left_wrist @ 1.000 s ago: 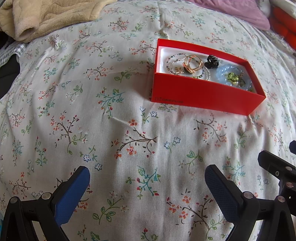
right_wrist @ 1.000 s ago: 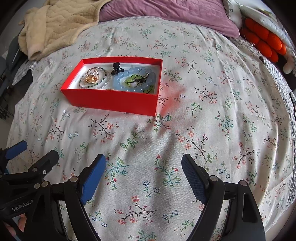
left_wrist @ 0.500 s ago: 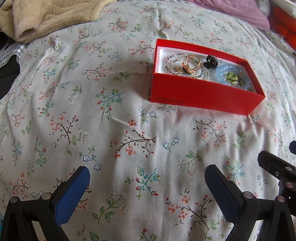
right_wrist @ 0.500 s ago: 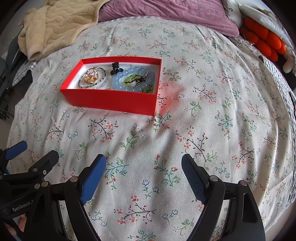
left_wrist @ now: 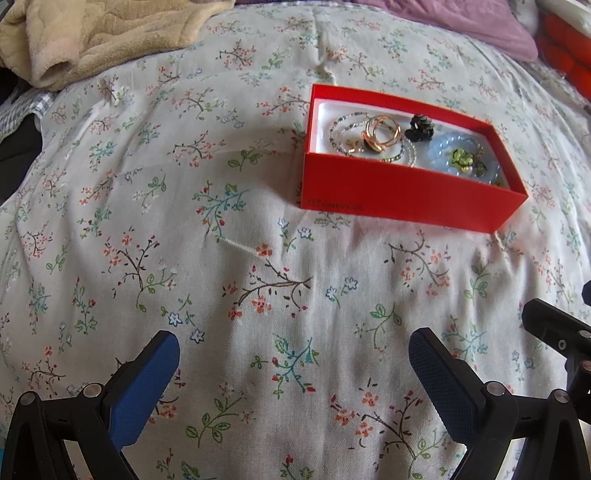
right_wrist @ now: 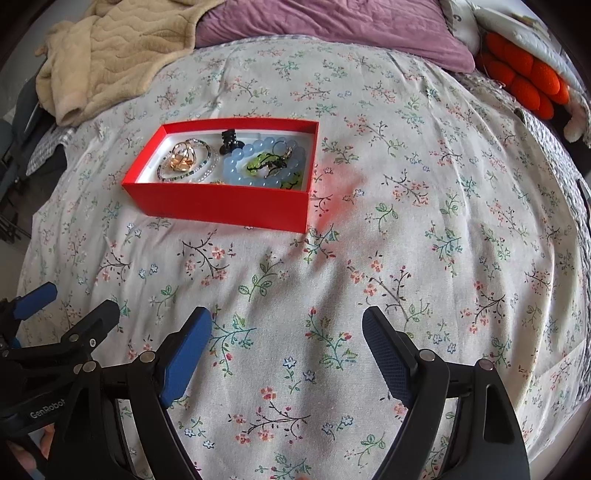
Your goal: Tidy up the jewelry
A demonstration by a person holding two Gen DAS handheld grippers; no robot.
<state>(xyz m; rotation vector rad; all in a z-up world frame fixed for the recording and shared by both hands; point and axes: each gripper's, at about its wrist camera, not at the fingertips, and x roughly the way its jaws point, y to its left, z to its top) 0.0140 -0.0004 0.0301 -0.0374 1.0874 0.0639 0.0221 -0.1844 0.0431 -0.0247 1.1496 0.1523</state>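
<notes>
A red box lies on the flowered bedspread and holds the jewelry. Inside it are gold rings, a beaded string, a black hair clip, a pale blue bead bracelet and a green piece. My left gripper hovers open over bare cloth, well short of the box. My right gripper is open too, with nothing between its blue pads; the box sits up and to its left.
A beige blanket is bunched at the far left. A purple pillow lies along the back, with an orange plush thing at the far right. The left gripper's fingers show at the right view's lower left.
</notes>
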